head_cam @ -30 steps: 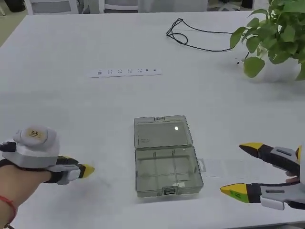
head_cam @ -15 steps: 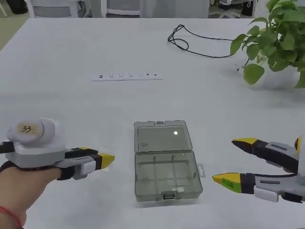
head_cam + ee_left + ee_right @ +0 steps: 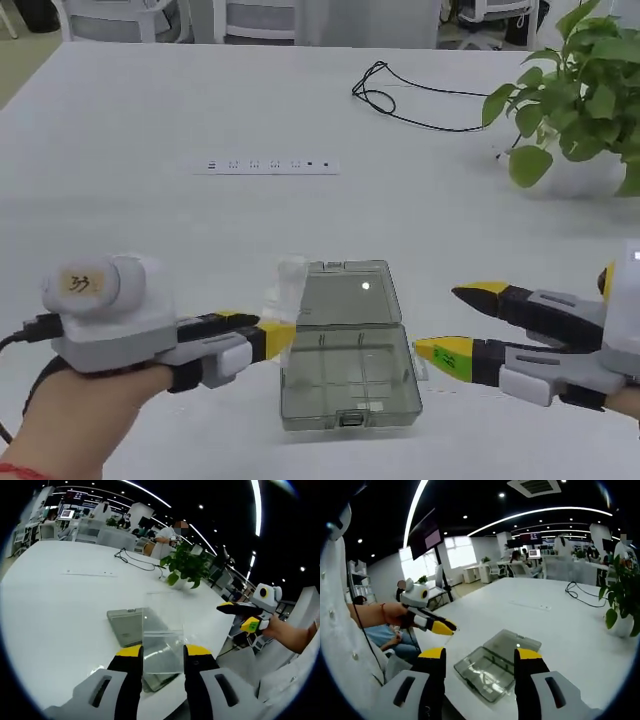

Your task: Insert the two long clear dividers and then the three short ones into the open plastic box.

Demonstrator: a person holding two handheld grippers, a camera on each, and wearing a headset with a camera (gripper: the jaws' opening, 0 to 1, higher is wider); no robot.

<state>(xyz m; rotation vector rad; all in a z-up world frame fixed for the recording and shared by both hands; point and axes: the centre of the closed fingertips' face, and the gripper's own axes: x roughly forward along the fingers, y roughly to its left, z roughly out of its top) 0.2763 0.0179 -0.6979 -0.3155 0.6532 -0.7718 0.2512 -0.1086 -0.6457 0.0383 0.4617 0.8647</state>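
Change: left tongs (image 3: 275, 335) now beside the box's left edge, moved in from far left, clamped on one clear divider (image 3: 162, 630) held upright; insertion looks imminent | one open plastic box (image 3: 350, 415) mid-counter (image 3: 150, 200), lid back | right tongs (image 3: 437, 320) apart, empty, just right of box | two tongs total

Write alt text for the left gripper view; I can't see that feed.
The left gripper clamps a clear divider between its yellow-tipped jaws, in front of the open plastic box on the white table. The right gripper, jaws apart, shows at the right. Beyond lie a potted plant, a black cable and a power strip.
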